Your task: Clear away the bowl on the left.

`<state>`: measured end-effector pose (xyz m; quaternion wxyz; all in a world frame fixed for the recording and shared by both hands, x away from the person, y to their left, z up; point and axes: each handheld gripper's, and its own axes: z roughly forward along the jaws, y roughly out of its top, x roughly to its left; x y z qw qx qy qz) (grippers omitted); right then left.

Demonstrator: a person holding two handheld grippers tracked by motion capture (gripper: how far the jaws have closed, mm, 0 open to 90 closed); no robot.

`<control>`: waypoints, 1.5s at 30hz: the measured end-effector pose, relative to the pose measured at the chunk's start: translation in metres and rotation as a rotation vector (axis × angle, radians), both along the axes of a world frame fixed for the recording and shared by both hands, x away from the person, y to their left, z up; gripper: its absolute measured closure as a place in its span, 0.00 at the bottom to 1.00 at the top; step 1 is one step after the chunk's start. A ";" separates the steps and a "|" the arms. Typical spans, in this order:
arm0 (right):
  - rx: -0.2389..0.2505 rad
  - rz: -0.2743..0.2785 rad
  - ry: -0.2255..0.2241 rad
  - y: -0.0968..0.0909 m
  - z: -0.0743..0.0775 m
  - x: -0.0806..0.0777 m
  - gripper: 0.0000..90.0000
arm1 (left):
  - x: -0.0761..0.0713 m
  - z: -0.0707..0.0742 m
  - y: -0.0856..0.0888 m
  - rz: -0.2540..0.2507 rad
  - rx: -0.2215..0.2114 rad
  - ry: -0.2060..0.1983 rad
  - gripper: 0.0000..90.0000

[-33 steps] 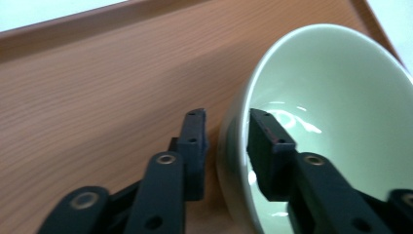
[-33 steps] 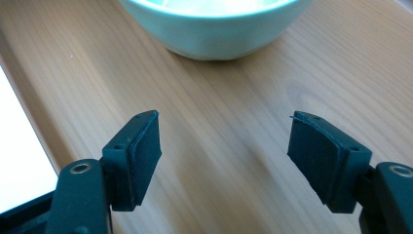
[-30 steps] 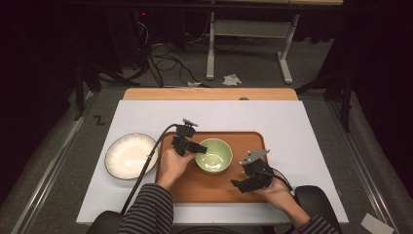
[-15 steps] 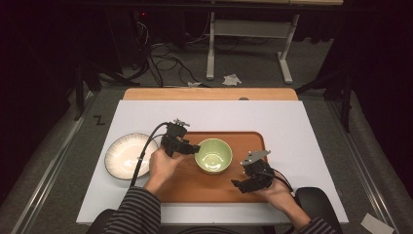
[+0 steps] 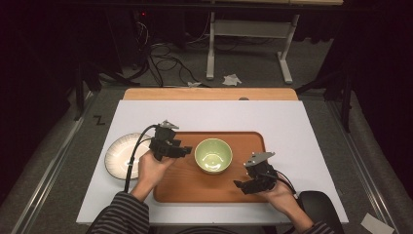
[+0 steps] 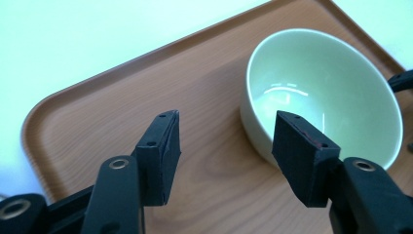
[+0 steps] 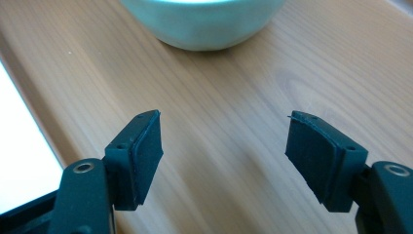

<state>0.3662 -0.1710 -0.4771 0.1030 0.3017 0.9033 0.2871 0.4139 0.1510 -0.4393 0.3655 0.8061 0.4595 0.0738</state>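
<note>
A: While the green bowl (image 5: 213,156) sits on the wood tray (image 5: 248,141), where's it rel. to the left gripper (image 5: 187,150)?
B: Just ahead of its tips, not touching. Jaws have just been opening; now apart w/ nothing betw. them. In left gripper view the bowl (image 6: 324,92) lies beyond the right-hand jaw.
A: Right gripper (image 5: 239,185)?
B: Jaws apart, empty, low over tray near its front edge; bowl ahead of it. White plate (image 5: 122,156) behind left gripper, off tray.

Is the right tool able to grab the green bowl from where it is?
Probably yes. The right tool is open and empty, pointing at the bowl across bare tray. Nothing lies between them, and the left tool sits on the bowl's other side.
</note>
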 end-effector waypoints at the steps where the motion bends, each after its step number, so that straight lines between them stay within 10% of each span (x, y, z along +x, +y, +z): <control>1: 0.001 0.007 -0.008 0.000 0.000 0.000 0.34 | -0.002 0.000 0.001 0.000 0.008 -0.004 0.49; 45: 0.012 0.003 -0.005 -0.005 0.001 -0.003 0.34 | -0.050 0.005 0.046 0.026 0.015 -0.096 0.47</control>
